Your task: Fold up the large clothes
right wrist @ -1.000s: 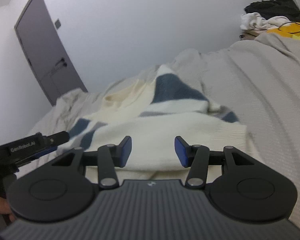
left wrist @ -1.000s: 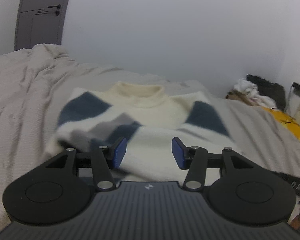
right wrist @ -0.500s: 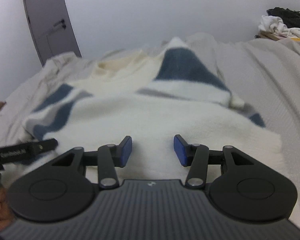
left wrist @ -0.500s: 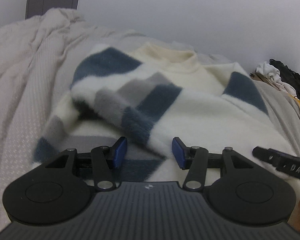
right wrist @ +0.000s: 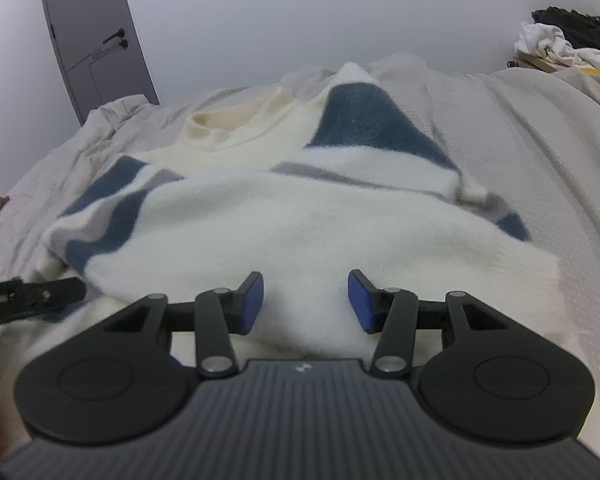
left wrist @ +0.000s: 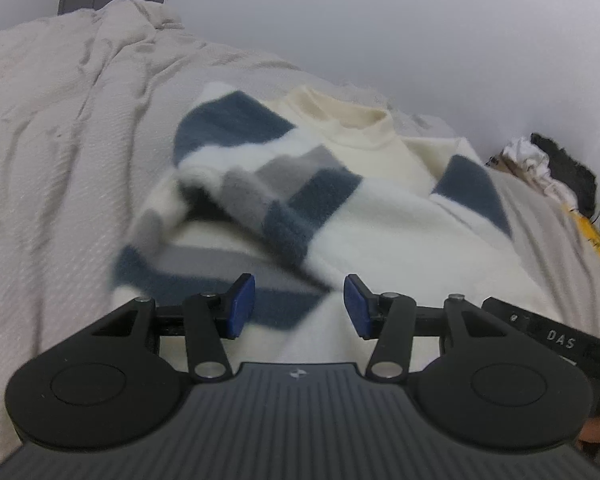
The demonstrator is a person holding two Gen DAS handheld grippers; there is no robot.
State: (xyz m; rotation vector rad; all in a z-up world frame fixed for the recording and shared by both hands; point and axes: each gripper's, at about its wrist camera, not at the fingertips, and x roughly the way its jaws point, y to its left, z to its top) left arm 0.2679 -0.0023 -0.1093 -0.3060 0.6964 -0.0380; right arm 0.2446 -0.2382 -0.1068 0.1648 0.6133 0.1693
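Observation:
A fluffy cream sweater (left wrist: 380,224) with navy and grey blocks lies on the bed, collar at the far end; it also shows in the right wrist view (right wrist: 300,224). Both sleeves are folded in over the body. My left gripper (left wrist: 299,306) is open and empty, hovering over the sweater's near left hem. My right gripper (right wrist: 306,300) is open and empty over the near right hem. The other gripper's edge shows in the left wrist view (left wrist: 556,336) and in the right wrist view (right wrist: 28,296).
The beige bedspread (left wrist: 52,184) is wrinkled around the sweater. A grey door (right wrist: 92,40) stands at the far left. A pile of clothes (left wrist: 548,168) and something yellow (left wrist: 592,236) lie at the right by the white wall.
Both grippers have come lower and closer over the sweater's near hem. Both stayed open and empty. The sweater fills more of both views.

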